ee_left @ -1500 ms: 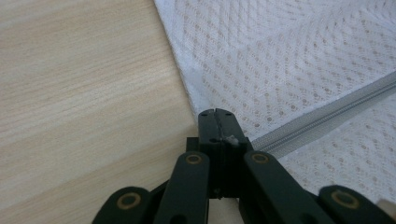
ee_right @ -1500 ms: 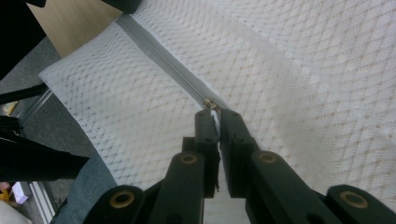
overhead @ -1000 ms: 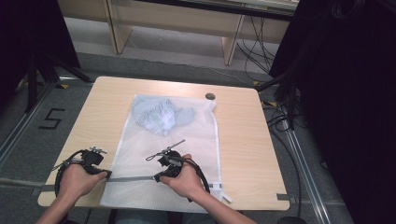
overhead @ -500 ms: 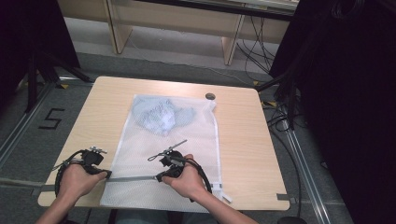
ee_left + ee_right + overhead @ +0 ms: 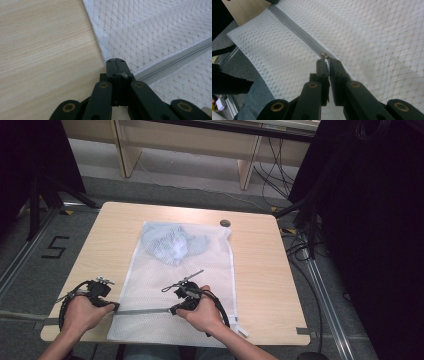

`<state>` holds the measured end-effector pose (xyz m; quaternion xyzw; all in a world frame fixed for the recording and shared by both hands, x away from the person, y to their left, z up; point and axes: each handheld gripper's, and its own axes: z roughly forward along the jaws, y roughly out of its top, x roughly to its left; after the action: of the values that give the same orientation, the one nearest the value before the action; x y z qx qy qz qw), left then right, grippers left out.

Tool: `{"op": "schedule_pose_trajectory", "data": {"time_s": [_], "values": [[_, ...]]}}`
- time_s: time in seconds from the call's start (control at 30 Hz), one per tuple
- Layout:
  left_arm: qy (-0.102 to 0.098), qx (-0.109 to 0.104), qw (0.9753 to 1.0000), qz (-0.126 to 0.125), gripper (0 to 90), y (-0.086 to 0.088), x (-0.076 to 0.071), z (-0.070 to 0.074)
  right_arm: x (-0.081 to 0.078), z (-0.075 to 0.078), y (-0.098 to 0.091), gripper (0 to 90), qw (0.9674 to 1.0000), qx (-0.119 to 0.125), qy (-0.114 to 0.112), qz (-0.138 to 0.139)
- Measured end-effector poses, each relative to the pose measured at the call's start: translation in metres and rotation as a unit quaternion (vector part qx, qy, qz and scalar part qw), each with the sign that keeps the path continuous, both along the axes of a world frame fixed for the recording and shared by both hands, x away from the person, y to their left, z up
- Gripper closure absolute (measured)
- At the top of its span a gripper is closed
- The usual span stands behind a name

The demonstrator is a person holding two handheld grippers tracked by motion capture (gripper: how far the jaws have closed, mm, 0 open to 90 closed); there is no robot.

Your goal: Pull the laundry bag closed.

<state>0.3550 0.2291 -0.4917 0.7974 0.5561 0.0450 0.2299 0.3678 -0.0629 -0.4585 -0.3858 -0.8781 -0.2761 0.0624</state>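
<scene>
A white mesh laundry bag [image 5: 200,270] lies flat on the wooden table [image 5: 260,270], with a blue-grey garment [image 5: 172,245] inside at its far end. A grey zipper [image 5: 145,311] crosses the bag near the front edge. My left gripper [image 5: 116,306] is at the bag's left edge; in the left gripper view it [image 5: 115,60] is shut on the bag's edge where the zipper [image 5: 175,61] ends. My right gripper [image 5: 172,310] sits mid-bag on the zipper line. In the right gripper view it [image 5: 326,60] is shut on the small metal zipper pull [image 5: 324,55], with the zipped tape [image 5: 297,31] running away ahead.
A small dark round object [image 5: 225,223] rests on the table at the bag's far right corner. Bare tabletop flanks the bag on both sides. The bag's near end hangs slightly over the table's front edge. Cables [image 5: 300,245] trail on the floor to the right.
</scene>
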Motion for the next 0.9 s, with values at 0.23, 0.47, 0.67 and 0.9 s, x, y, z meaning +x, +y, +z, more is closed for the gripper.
{"op": "schedule_pose_trajectory", "data": {"time_s": [0.23,0.47,0.67,0.9], "values": [[-0.001,-0.001,1.0,0.0,89.9,0.0,0.0,0.0,0.0,0.001,-0.004,86.9,1.0,0.0,0.004,-0.005],[-0.001,-0.002,1.0,0.002,89.9,0.0,0.0,0.0,0.001,0.0,-0.008,86.9,0.9999,0.004,0.0,-0.01],[-0.001,-0.001,1.0,0.001,89.9,0.0,0.0,0.0,0.0,0.001,-0.009,86.9,0.9999,0.005,0.004,-0.01],[0.0,-0.001,1.0,0.001,89.9,0.0,0.0,0.0,0.0,0.002,-0.013,86.9,0.9999,0.004,0.001,-0.012]]}}
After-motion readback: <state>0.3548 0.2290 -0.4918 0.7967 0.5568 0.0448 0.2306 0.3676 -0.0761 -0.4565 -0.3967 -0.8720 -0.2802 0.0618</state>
